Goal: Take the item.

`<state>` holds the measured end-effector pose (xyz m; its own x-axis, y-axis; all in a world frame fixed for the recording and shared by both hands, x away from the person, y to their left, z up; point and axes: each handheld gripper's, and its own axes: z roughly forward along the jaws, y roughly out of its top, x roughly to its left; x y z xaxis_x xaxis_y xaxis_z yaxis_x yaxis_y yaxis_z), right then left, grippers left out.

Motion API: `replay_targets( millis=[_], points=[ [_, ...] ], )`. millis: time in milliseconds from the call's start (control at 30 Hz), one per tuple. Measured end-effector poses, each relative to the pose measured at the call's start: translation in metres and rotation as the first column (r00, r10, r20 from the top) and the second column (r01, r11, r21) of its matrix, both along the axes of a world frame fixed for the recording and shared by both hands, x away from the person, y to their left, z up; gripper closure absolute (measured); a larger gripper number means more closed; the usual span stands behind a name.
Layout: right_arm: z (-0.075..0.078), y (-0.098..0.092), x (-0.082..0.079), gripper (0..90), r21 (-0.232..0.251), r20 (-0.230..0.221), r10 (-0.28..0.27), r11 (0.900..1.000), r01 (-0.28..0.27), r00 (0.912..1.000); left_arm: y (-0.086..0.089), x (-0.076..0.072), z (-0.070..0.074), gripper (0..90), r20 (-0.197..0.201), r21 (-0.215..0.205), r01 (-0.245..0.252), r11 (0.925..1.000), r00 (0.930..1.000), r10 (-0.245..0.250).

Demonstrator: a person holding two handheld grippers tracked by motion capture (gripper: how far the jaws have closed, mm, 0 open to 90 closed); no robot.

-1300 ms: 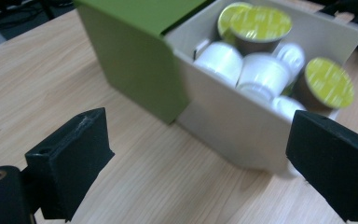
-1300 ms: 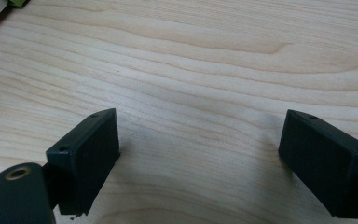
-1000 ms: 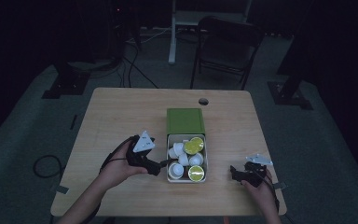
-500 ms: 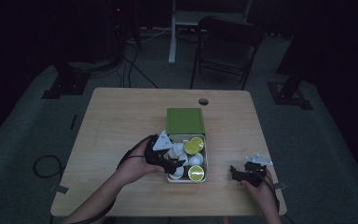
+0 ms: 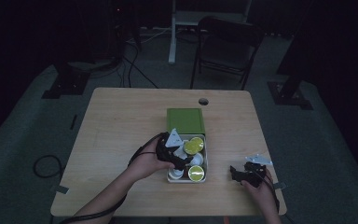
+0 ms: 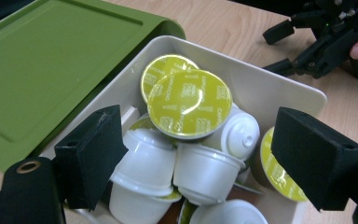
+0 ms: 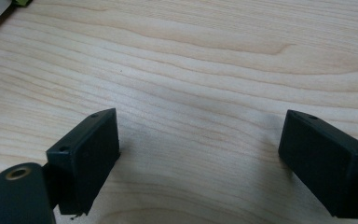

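Dark room, pale wooden table (image 5: 121,121) with a cream open plastic box (image 6: 279,84) of coffee capsules near its front middle, olive-green lid (image 5: 185,120) lying just behind it.

Left gripper (image 6: 205,158) hangs over the box; its jaws have just been closing and now straddle the white plastic capsules (image 6: 205,170), pads not yet pressing on any.

Judgement: pick one capsule, not two. Centre on the white cup body (image 6: 142,163), clamp on the side wall below the rim, lift straight up so neighbours don't tip.

Yellow-green foil capsule lid (image 6: 189,103) carries ring print, too fine to read.

Right gripper (image 7: 198,158) rests on bare wood right of the box, jaws wide, nothing between them.
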<state>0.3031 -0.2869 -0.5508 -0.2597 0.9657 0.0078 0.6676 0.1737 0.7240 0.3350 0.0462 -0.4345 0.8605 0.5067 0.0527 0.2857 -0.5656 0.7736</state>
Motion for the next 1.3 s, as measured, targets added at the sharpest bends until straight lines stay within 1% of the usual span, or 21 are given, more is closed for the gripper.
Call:
replay_targets(
  millis=[100, 133, 267, 333, 433, 567, 633, 700, 800, 833, 933, 967, 1000, 1067, 1100, 1167, 1233, 1300],
  points=[
    [0.0, 0.0, 0.0, 11.9, 0.0, 0.0, 0.0, 1.0, 0.0, 1.0, -0.004, 0.004, -0.003, 18.1, -0.007, 0.008, 0.001, 1.0, 1.0, -0.001],
    [0.0, 0.0, 0.0, 11.9, 0.0, 0.0, 0.0, 1.0, 0.0, 1.0, -0.005, 0.005, -0.003, 20.4, -0.016, 0.004, 0.003, 1.0, 0.9999, -0.003],
    [0.0, 0.0, 0.0, 11.9, 0.0, 0.0, 0.001, 1.0, -0.001, 1.0, -0.01, 0.01, -0.005, 20.5, -0.028, 0.001, 0.004, 1.0, 0.9996, -0.004],
    [0.0, 0.0, 0.0, 11.9, 0.0, 0.0, 0.001, 1.0, -0.001, 1.0, -0.013, 0.011, -0.005, 22.7, -0.036, 0.015, 0.006, 0.9999, 0.9993, -0.006],
    [0.0, 0.0, 0.0, 11.9, -0.001, 0.0, 0.001, 1.0, -0.001, 1.0, -0.017, 0.014, -0.008, 22.8, -0.04, 0.036, 0.009, 0.9993, 0.9992, -0.007],
    [0.0, 0.0, 0.0, 11.9, 0.0, 0.0, 0.0, 1.0, 0.0, 1.0, -0.02, 0.017, -0.01, 23.4, -0.052, 0.034, 0.0, 0.9994, 0.9987, 0.002],
    [0.0, 0.0, 0.0, 11.9, 0.0, 0.0, 0.0, 1.0, 0.0, 1.0, -0.021, 0.017, -0.012, 27.0, -0.062, 0.04, 0.004, 0.9992, 0.9981, -0.001],
    [0.0, 0.0, 0.0, 11.9, 0.0, 0.0, 0.0, 1.0, 0.0, 1.0, -0.023, 0.018, -0.014, 27.0, -0.063, 0.046, 0.006, 0.9989, 0.998, -0.003],
    [0.0, 0.0, 0.0, 11.9, 0.0, 0.0, 0.0, 1.0, 0.0, 1.0, -0.025, 0.019, -0.014, 27.6, -0.067, 0.036, -0.002, 0.9993, 0.9977, 0.005],
    [0.0, 0.0, 0.0, 11.9, 0.0, 0.0, 0.0, 1.0, 0.0, 1.0, -0.025, 0.019, -0.014, 27.7, -0.07, 0.039, -0.005, 0.9992, 0.9975, 0.008],
    [0.0, 0.0, 0.0, 11.9, 0.0, 0.001, 0.0, 1.0, 0.0, 1.0, -0.026, 0.021, -0.016, 27.7, -0.103, 0.039, -0.015, 0.9991, 0.9945, 0.019],
    [0.0, 0.0, 0.0, 11.8, 0.0, 0.001, 0.0, 1.0, 0.0, 1.0, -0.027, 0.022, -0.017, 27.7, -0.106, 0.038, -0.014, 0.9992, 0.9942, 0.018],
    [0.0, 0.0, 0.0, 11.9, 0.0, 0.001, 0.0, 1.0, 0.0, 1.0, -0.027, 0.022, -0.017, 28.0, -0.104, 0.038, -0.011, 0.9992, 0.9945, 0.015],
    [0.0, 0.0, 0.0, 11.9, 0.0, 0.0, 0.0, 1.0, 0.0, 1.0, -0.027, 0.022, -0.018, 31.8, -0.096, 0.04, -0.004, 0.9992, 0.9953, 0.008],
    [0.0, 0.0, 0.0, 11.9, 0.0, 0.001, 0.0, 1.0, 0.0, 1.0, -0.027, 0.023, -0.018, 33.4, -0.099, 0.045, -0.002, 0.999, 0.9951, 0.006],
    [0.0, 0.0, 0.0, 11.9, 0.0, 0.001, 0.0, 1.0, 0.0, 1.0, -0.027, 0.023, -0.017, 33.6, -0.101, 0.046, -0.002, 0.999, 0.9949, 0.007],
    [0.0, 0.0, 0.0, 11.9, 0.0, 0.001, 0.0, 1.0, 0.0, 1.0, -0.027, 0.023, -0.016, 34.0, -0.094, 0.052, 0.004, 0.9987, 0.9956, 0.001],
    [0.0, 0.0, 0.0, 11.9, 0.0, 0.001, 0.0, 1.0, 0.0, 1.0, -0.027, 0.022, -0.016, 35.3, -0.081, 0.039, 0.007, 0.9992, 0.9967, -0.004]
  ],
)
